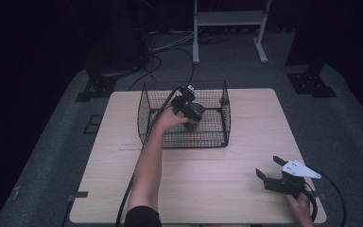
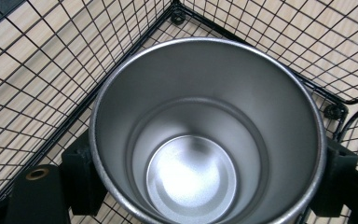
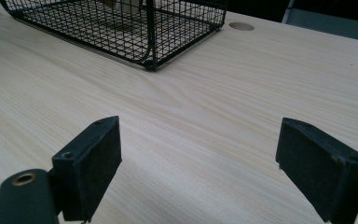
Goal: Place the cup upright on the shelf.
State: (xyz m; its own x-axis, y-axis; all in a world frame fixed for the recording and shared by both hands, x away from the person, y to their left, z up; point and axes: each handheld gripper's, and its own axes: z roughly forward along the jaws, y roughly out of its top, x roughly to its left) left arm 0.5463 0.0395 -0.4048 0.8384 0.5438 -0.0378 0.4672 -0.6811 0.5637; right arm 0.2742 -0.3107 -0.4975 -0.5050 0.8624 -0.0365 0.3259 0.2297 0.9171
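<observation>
The left gripper (image 1: 189, 105) clamps a steel tumbler (image 2: 205, 135) between its jaws, inside the wire basket (image 1: 224, 118) near the table's (image 1: 246, 189) far edge. The right gripper (image 1: 272, 169) gapes empty.

Brushed steel cup (image 2: 205, 140); black wire basket (image 1: 184, 137); pale wood table (image 1: 217, 189).
</observation>
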